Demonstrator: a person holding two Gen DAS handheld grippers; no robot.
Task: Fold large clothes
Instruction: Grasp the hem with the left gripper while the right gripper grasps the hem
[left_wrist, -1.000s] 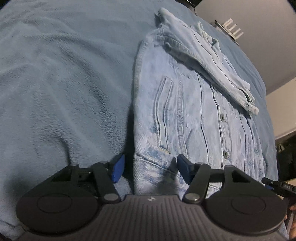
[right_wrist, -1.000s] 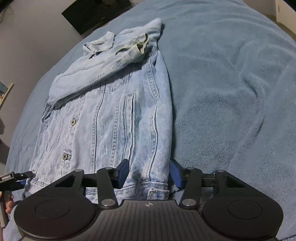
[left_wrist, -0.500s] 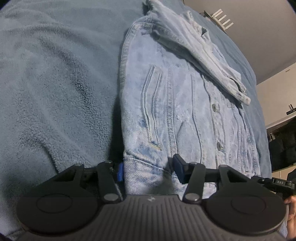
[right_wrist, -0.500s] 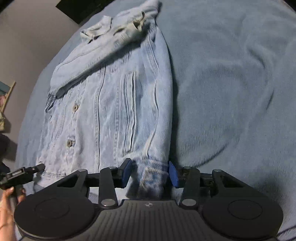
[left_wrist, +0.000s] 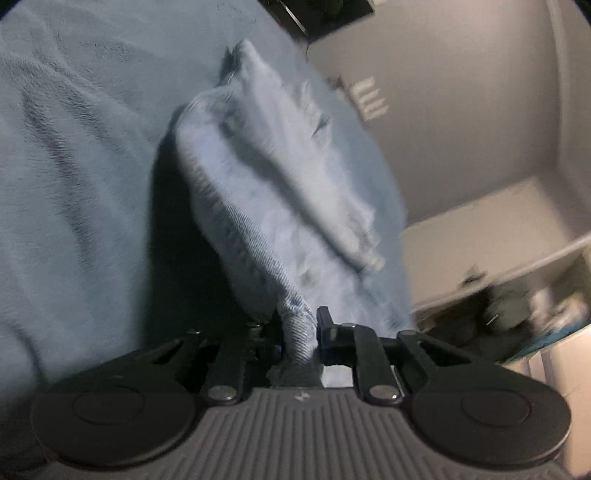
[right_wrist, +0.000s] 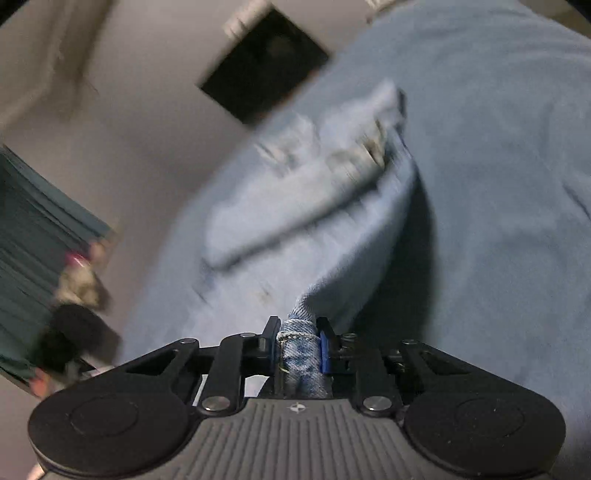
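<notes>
**A:** Just clamped down, both sides. Left gripper (left_wrist: 300, 334) now pinching a bunched fold of the denim jacket (left_wrist: 280, 192) hem at lower centre of the left wrist view; right gripper (right_wrist: 298, 349) pinching the other hem corner, rolled denim squeezed between the blue pads (right_wrist: 324, 352). A second ago: jaws spread either side of the hem, jacket lying flat on the blue fleece bed cover (left_wrist: 74, 155).

**B:** And lifted already? Hem edge looks off the bed, dark shadow underneath, centre-left in the left view.

**A:** Yep, near end raised and pulled taut toward each gripper, far end with collar and folded-over sleeve (left_wrist: 306, 206) resting on the bed towards top centre. Everything smeared, so mid-swing probably.

**B:** So grasp done, fold starting. Guessing hem goes up and over toward the collar next.

**A:** Likely. Only worry: stiff bunched denim slipping from one side, leaving a crooked fold. Can't tell grip depth through the blur.
</notes>
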